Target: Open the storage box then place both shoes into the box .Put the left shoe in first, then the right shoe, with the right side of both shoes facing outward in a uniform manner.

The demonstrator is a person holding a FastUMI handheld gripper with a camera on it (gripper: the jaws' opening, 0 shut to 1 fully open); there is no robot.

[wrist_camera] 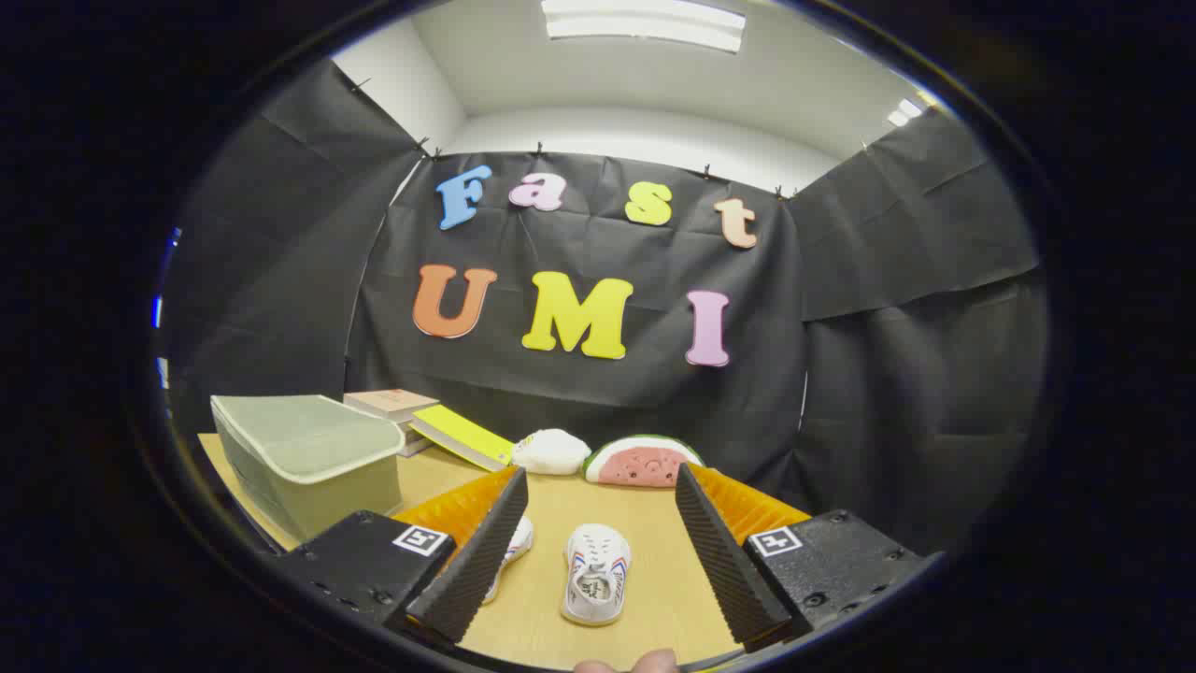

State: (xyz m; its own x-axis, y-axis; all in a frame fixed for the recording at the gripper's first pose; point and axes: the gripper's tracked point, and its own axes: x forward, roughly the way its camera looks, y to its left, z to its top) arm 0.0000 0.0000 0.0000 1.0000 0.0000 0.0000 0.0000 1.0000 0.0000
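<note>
**Where Things Sit on the Counter**

The hand-held gripper (598,547) hangs over the counter (654,598) with its fingers wide apart. One shoe (596,586) lies between the fingers. The other shoe (512,547) lies to its left, partly behind the left finger. The storage box (304,463) stands further left, its lid on. Behind the box lie some books (391,405). Beyond the fingers, at the back by the wall, a watermelon slice toy (643,463) sits with a round lump (551,451) just left of it.
</note>
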